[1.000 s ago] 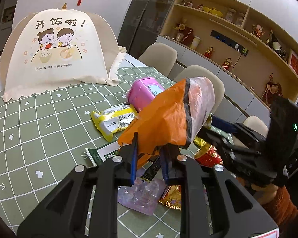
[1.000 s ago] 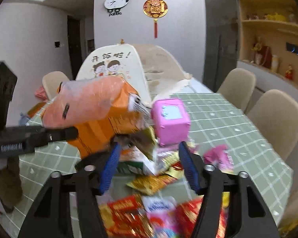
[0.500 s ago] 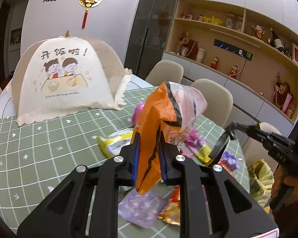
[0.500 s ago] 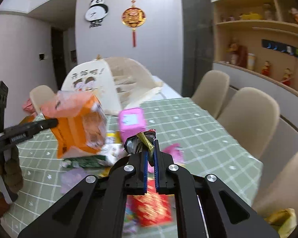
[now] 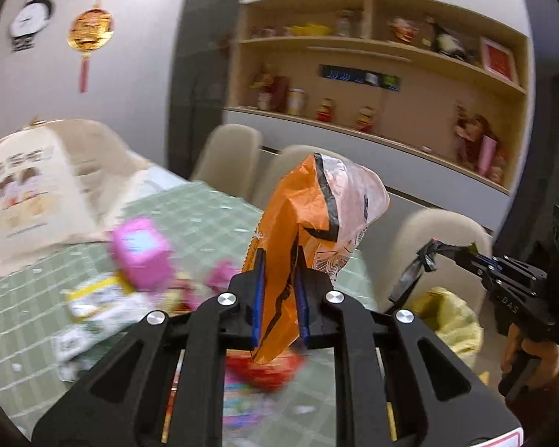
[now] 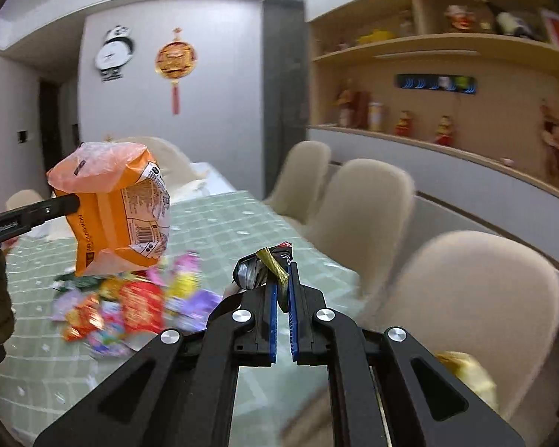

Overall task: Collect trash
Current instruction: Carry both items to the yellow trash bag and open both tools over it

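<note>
Orange bag (image 5: 290,257) sits squeezed in our left tool (image 5: 279,298) and a crumpled dark wrapper (image 6: 259,270) is pinched in our tightly closed right tool (image 6: 281,294), both lifted off the table (image 6: 220,223) so we can bin them.

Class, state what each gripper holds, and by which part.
Left gripper: orange bag, pinched at its lower part. Right gripper: small dark wrapper, by one end.

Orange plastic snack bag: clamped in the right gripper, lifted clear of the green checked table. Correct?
Not quite. The orange plastic snack bag is clamped in the left gripper, as the left wrist view shows; the right gripper pinches a small dark foil wrapper.
</note>
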Motion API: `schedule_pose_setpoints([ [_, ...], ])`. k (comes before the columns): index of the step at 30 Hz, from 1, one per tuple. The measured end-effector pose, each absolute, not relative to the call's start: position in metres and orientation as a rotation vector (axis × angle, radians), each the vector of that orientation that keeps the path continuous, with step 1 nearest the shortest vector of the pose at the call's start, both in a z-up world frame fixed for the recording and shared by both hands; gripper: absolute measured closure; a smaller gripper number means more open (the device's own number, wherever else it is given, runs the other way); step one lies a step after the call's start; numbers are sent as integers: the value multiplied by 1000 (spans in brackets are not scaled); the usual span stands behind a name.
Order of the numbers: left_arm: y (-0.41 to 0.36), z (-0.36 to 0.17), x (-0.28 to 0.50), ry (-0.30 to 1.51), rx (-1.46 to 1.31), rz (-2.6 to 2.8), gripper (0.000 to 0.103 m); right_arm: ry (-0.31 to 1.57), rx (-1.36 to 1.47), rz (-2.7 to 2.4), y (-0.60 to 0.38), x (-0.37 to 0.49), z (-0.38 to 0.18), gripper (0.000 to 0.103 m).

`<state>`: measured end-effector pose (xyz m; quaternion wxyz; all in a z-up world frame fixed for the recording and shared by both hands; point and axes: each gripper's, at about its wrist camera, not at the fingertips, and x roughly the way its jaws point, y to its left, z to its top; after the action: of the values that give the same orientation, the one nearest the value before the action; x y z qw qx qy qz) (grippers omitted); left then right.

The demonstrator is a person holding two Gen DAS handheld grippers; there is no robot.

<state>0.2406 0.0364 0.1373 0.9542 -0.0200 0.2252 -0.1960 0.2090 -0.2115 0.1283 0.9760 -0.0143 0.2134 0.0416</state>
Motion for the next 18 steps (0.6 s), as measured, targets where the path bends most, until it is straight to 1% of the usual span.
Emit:
schedule_pose_setpoints([
  [5, -50, 117, 241, 517, -11, -552, 90, 461, -7, -52, -283, 179, 114, 96],
  [10, -129, 88, 241, 596, -4, -712, 90, 481, 3, -169, -333, 154, 98, 96],
  [18, -218, 35, 256, 714, -16, -855, 90, 529, 25, -290, -389, 142, 69, 96],
])
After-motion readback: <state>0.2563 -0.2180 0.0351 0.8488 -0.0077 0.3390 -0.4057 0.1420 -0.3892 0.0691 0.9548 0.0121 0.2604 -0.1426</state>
